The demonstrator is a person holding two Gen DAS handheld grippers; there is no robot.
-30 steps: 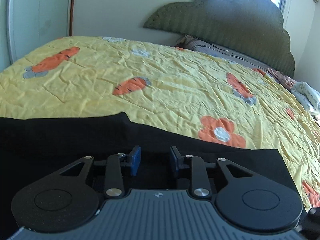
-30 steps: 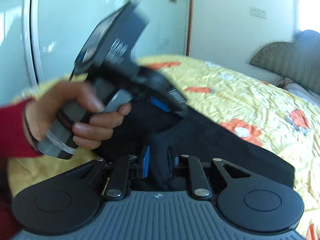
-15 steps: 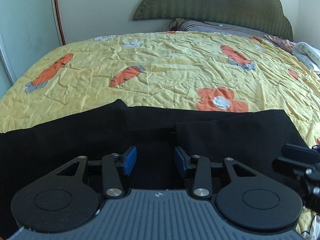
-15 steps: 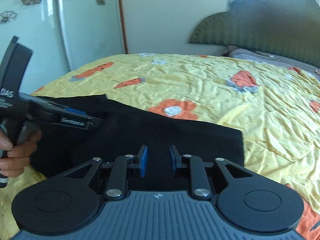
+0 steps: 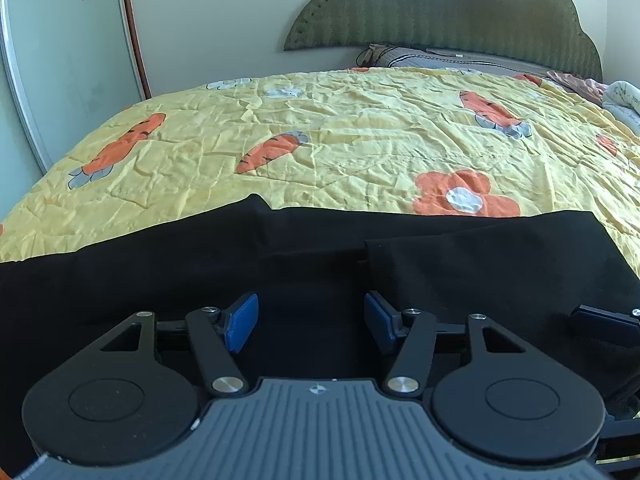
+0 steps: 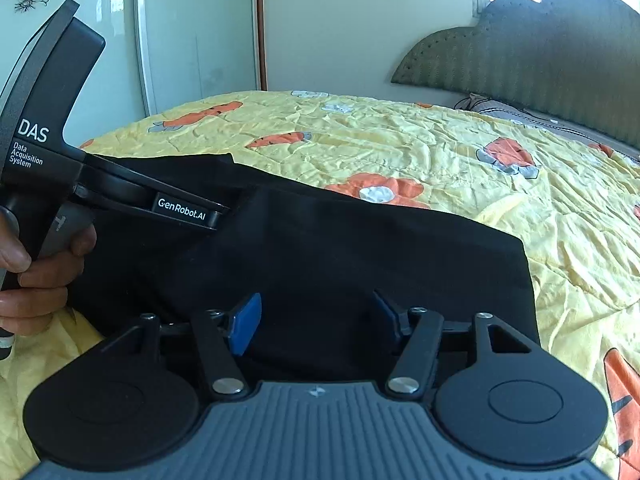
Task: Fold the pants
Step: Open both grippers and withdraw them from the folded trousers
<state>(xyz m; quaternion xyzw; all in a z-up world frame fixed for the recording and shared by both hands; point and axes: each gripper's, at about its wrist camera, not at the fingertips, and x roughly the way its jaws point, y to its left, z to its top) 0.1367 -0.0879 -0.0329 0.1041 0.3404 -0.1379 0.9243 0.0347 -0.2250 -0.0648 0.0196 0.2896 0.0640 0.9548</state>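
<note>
While we are looking down along the left gripper [image 5: 310, 322], we are seeing its 2 blue pads [image 5: 241, 322] standing apart at the lower middle of the frame; the jaws have just been opening, and nothing is being pinched between them, though black cloth is lying under the gap. In the right wrist view we are finding the right gripper [image 6: 318, 322] in the same posture at the lower middle, its jaws also having just been opening, parted over black cloth without pressing on it.

Just beyond the fingers, the black pants [image 5: 160, 276] are lying flat across the near part of the bed, filling the lower half of the left view from edge to edge. We are making out a folded layer with a straight edge at the right of centre, lying on top of the rest. In the right view the pants [image 6: 360, 256] are ending in a squared corner at the right of the frame.

At the left edge of that right view, we are seeing a hand [image 6: 32, 276] gripping the handle of the other gripper, whose fingers are reaching over the upper left part of the cloth; whether they are touching it we cannot tell.

Farther off, the yellow quilt [image 5: 360, 136] with orange carrots and flowers is spreading out, wrinkled. At the far end, a green scalloped headboard [image 5: 440, 4] is standing against the wall.
</note>
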